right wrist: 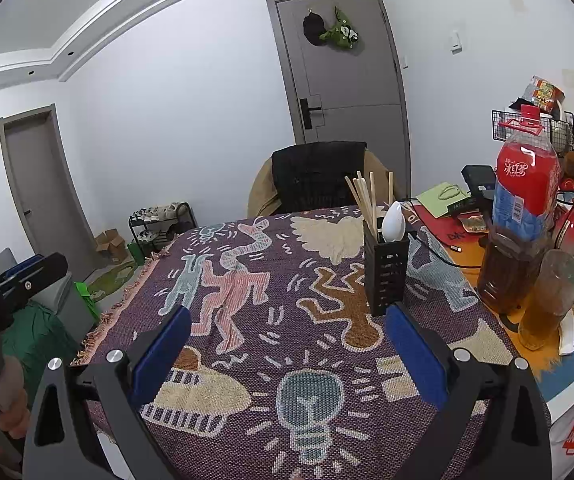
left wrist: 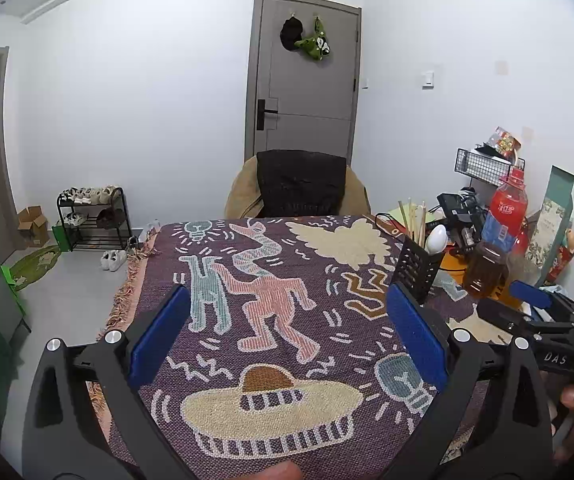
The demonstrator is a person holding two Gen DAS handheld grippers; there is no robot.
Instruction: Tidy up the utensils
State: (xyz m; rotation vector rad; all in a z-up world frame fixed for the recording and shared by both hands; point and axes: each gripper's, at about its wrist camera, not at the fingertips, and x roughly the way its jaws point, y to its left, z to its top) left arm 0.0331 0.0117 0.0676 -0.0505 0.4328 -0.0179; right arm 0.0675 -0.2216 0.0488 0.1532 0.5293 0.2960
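Nearest my cameras: the left gripper and the right gripper, both released, jaws spread wide over the patterned tablecloth, each grasping nothing. The right one's body reads "DAS" in the left view.

Count, left to right: one black slotted utensil holder standing upright on the cloth, holding several wooden chopsticks and one white spoon; one red-capped bottle with Chinese lettering; two amber bottles beside it.

Room: white walls, a grey door, a chair, and a shoe rack.
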